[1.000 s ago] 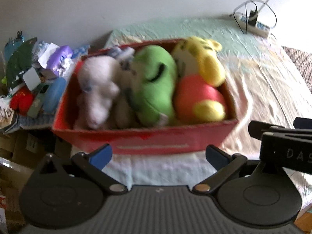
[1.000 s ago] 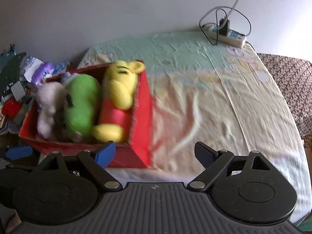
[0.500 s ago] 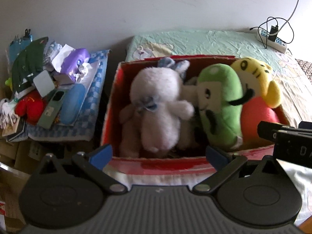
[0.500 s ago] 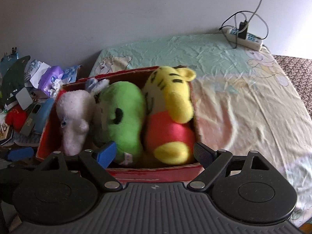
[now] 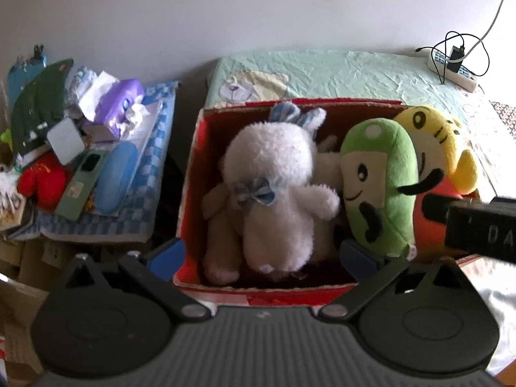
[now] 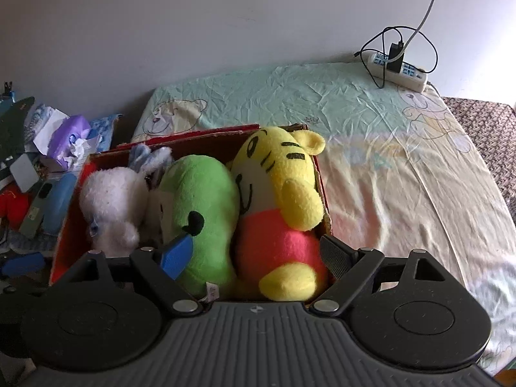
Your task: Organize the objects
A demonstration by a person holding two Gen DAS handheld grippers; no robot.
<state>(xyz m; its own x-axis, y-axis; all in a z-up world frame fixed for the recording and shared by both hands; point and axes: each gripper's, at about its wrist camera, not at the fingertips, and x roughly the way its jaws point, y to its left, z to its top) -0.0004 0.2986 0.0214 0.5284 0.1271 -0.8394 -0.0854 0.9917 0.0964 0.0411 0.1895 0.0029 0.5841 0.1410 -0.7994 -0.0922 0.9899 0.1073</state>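
Observation:
A red cardboard box (image 5: 193, 174) (image 6: 69, 213) sits on the bed and holds three plush toys side by side. A white bunny (image 5: 274, 187) (image 6: 109, 206) lies at the left, a green plush (image 5: 377, 187) (image 6: 203, 213) in the middle, a yellow and red tiger (image 5: 435, 148) (image 6: 280, 200) at the right. My left gripper (image 5: 262, 253) is open and empty, its fingers astride the box's near left end over the bunny. My right gripper (image 6: 254, 254) is open and empty, its fingers either side of the tiger and the green plush.
A cluttered stack (image 5: 87, 148) of tissues, a blue case, a phone and red cloth sits left of the box. A power strip (image 6: 396, 71) with cables lies at the bed's far right. The bed sheet (image 6: 403, 177) stretches out to the right of the box.
Both grippers have swung left and come closer to the box. The toys now fill the views, and the fingers reach over the box's near edge.

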